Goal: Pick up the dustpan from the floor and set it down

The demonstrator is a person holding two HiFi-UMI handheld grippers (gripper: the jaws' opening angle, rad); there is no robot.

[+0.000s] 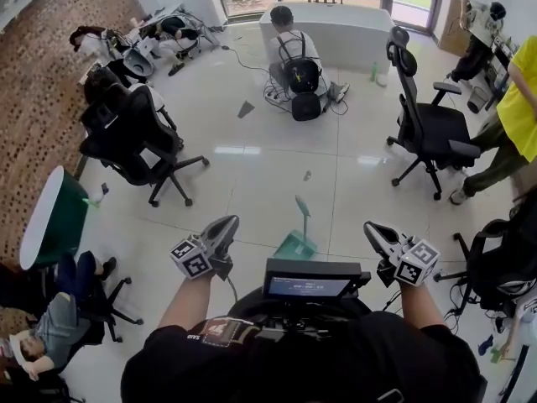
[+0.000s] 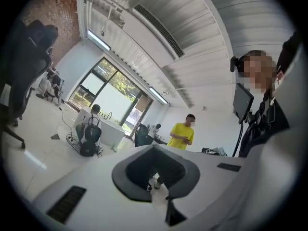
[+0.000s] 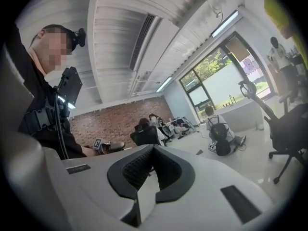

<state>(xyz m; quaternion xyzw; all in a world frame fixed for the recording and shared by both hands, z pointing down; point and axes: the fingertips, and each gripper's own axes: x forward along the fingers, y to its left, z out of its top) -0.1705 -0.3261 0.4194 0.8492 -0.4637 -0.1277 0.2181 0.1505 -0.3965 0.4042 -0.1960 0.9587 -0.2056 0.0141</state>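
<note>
The pale tiled floor (image 1: 252, 175) took up most of the head view, with a brick wall (image 1: 42, 82) along its left edge. A long white counter (image 1: 336, 32) stood at the far edge, below the windows. Two black office chairs sat on the tiles, one (image 1: 134, 133) toward the left edge and one (image 1: 428, 128) toward the right. A person with a backpack (image 1: 295, 57) crouched just in front of the counter, and a person in a yellow shirt (image 1: 516, 99) stood at the right edge.

The green dustpan (image 1: 295, 244) lay on the floor near its closest edge, with its handle tilted upward, touched by neither claw. The left gripper (image 1: 228, 222) was held to the left of it and the right gripper (image 1: 372, 228) to the right, both clear of the tiles. Each gripper's own view showed its jaws pressed together with nothing between them.
</note>
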